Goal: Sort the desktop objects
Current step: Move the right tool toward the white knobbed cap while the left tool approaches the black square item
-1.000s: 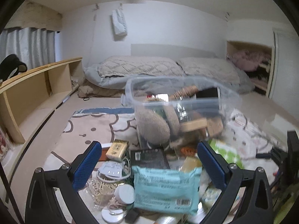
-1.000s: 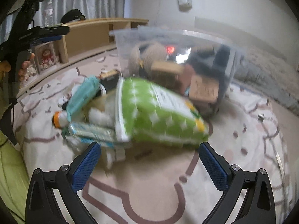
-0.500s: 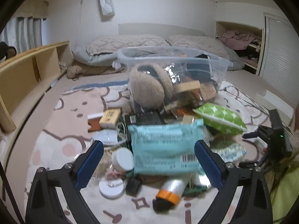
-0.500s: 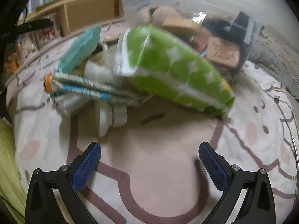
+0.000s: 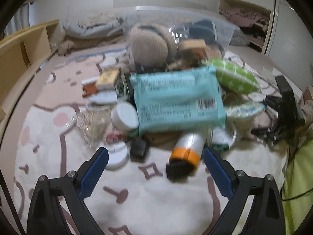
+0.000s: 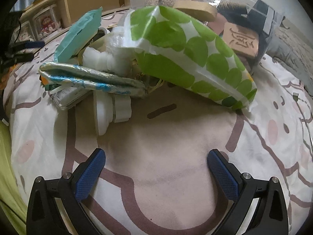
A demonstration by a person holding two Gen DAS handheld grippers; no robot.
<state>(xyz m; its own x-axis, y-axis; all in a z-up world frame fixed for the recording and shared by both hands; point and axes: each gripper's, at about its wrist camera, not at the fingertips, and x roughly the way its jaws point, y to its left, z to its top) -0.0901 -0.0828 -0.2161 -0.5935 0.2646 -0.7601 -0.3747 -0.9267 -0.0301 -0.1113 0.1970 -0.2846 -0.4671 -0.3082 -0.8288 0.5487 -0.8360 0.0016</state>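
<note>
A heap of small objects lies on a patterned blanket. In the left wrist view a teal packet (image 5: 177, 99) tops the heap, with a tube with an orange band and black cap (image 5: 185, 152), a white jar (image 5: 125, 115) and a small black block (image 5: 138, 149) in front of it. My left gripper (image 5: 155, 157) is open, just short of the tube and block. In the right wrist view a green-dotted pouch (image 6: 187, 54) and a silver-blue packet (image 6: 92, 80) lie ahead. My right gripper (image 6: 156, 162) is open over bare blanket.
Behind the heap stands a clear plastic bin (image 5: 176, 33) holding a fluffy plush and wooden pieces. A wooden shelf (image 5: 21, 49) runs along the left. The other gripper's black frame (image 5: 287, 105) sits at the right of the left wrist view, by a yellow-green fabric (image 5: 299, 186).
Both grippers have sunk and tipped downward toward the heap. The left one has come close to the tube and black block; the right one has neared the green-dotted pouch.
</note>
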